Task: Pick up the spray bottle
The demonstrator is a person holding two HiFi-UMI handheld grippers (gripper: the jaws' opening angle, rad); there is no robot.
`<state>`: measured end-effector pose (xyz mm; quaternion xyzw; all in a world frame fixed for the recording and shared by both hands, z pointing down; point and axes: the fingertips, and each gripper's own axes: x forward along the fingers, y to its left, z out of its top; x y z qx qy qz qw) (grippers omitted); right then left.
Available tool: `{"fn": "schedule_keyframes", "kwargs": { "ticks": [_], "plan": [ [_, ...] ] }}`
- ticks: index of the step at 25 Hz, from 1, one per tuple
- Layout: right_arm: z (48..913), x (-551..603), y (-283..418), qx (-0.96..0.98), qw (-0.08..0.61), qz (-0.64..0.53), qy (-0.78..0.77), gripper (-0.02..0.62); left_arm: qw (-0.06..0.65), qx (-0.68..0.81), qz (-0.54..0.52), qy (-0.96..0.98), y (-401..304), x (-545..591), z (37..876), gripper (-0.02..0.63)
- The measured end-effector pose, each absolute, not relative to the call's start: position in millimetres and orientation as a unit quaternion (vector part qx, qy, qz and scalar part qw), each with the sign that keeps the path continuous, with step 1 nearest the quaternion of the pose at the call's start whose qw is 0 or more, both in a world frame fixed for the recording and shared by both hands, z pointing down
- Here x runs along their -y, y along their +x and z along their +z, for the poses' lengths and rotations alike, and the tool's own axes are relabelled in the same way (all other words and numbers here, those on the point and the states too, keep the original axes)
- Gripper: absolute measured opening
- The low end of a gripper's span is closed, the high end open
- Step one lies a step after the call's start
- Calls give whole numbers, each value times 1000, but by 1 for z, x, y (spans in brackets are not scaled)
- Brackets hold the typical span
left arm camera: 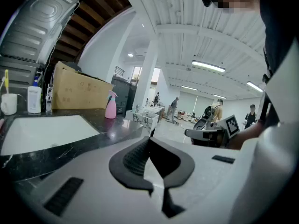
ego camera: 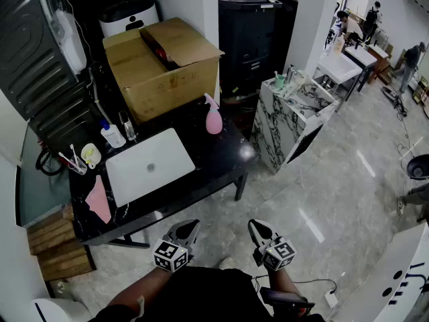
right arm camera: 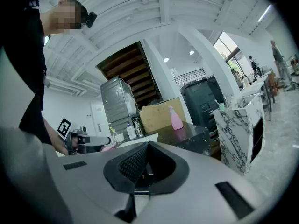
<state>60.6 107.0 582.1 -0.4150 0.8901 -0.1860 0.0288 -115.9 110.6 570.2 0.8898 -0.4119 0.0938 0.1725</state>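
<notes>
Spray bottle [ego camera: 213,117], pink, upright on counter [ego camera: 218,154]: likely light, stiff, slick plastic; take at the neck; left gripper [ego camera: 188,229] and right gripper [ego camera: 259,231] both closed, empty.

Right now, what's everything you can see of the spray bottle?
The spray bottle is pink all over and looks like plastic: a rounded body widest at the base, a narrow neck and a trigger head on top. It stands upright on the black counter, near its right edge, close beside the cardboard box. Whether it touches the box cannot be told. Its fill level does not show. Nothing holds it.
</notes>
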Motion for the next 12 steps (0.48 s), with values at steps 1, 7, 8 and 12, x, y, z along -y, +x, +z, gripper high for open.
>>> {"fn": "schedule_keyframes", "kwargs": {
  "ticks": [1,7,8,12],
  "plan": [
    [581,-108,57,-890,29,-185,-415,26,172,410,93,891,-119,-113,569,8],
    [573,-111,24,-894,25,-170,-413,26,171,412,88,891,-155,-125,566,8],
    [572,-111,18,-895,23,-167,-412,26,173,415,86,889,-163,-126,567,8],
    [561,-111,3,-891,25,-163,-423,26,175,422,78,886,-186,-129,565,8]
  ]
}}
